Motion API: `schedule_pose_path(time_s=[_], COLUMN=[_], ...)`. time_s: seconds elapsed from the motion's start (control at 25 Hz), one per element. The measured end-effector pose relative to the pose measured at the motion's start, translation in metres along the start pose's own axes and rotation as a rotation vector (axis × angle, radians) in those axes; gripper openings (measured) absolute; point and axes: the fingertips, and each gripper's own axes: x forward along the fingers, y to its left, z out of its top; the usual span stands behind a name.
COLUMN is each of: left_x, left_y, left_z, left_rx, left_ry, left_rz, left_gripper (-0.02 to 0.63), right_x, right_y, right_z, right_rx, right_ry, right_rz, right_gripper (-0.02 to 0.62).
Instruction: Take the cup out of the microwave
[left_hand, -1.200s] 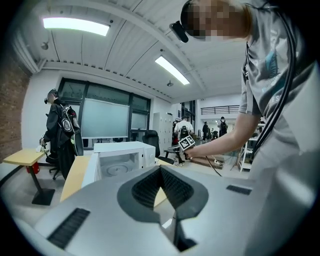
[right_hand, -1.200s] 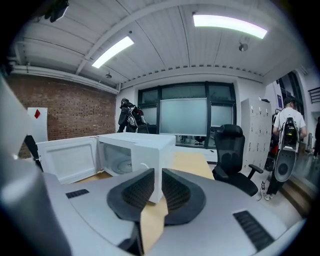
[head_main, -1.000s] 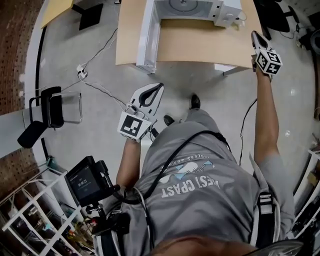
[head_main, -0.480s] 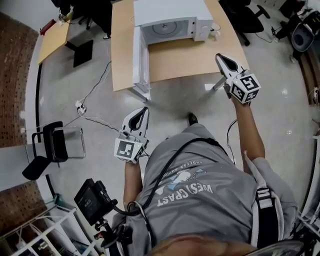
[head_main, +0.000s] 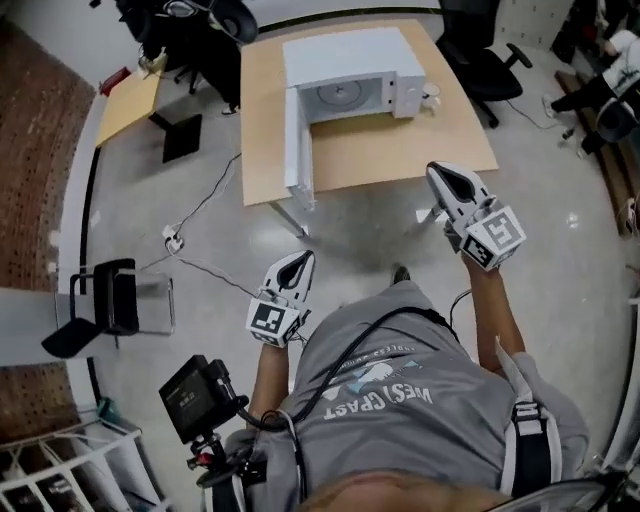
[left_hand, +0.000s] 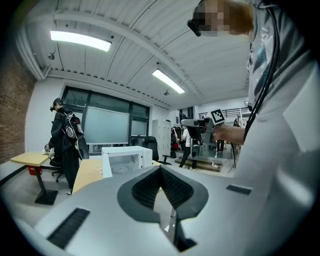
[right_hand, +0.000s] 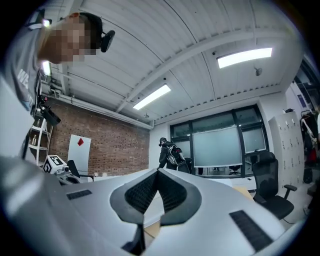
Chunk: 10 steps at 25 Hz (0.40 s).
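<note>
The white microwave (head_main: 345, 62) stands on the wooden table (head_main: 400, 150) with its door (head_main: 297, 140) swung open to the left. Its cavity shows only the round turntable (head_main: 343, 95); I see no cup in any view. My left gripper (head_main: 299, 262) is low over the floor, well short of the table, jaws together and empty. My right gripper (head_main: 443, 177) hovers just off the table's front edge, right of the microwave, shut with nothing in it. In the left gripper view the microwave (left_hand: 125, 156) lies far ahead beyond my left gripper (left_hand: 160, 169). My right gripper (right_hand: 158, 171) faces a brick wall.
A small white object (head_main: 430, 95) lies beside the microwave's right side. A cable and power strip (head_main: 173, 238) trail over the floor at left, near a black chair (head_main: 100, 305). Office chairs (head_main: 495, 65) stand behind the table. A person in a dark jacket (left_hand: 65, 145) stands by another desk.
The person has backed away from the table, which now lies farther off. My right gripper swung from the table's right end to in front of its front edge. Both grippers stayed shut.
</note>
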Motion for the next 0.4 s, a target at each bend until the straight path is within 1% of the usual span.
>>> schedule_pose_path(time_s=[0.08, 0.12, 0.2, 0.28, 0.4], left_x=[0.003, 0.000, -0.011, -0.033, -0.075], left_y=[-0.008, -0.011, -0.016, -0.024, -0.037], left_z=[0.000, 0.005, 0.021, 0.022, 0.012], left_rx=[-0.005, -0.007, -0.008, -0.011, -0.036], left_ry=[0.000, -0.001, 0.006, 0.023, 0.055], left_rz=[0.008, 0.005, -0.029, -0.073, -0.097], left_gripper=[0.043, 0.043, 0.043, 0.043, 0.043], right_x=[-0.009, -0.013, -0.022, -0.030, -0.033], right_y=[0.009, 0.017, 0.038, 0.066, 0.113], right_z=[0.009, 0.016, 0.034, 0.052, 0.074], right_rx=[-0.009, -0.012, -0.015, -0.019, -0.029], right_ry=[-0.004, -0.004, -0.006, -0.003, 0.008], right_rz=[0.025, 0.028, 0.008, -0.014, -0.007], right_gripper=[0.012, 0.012, 0.012, 0.012, 0.012])
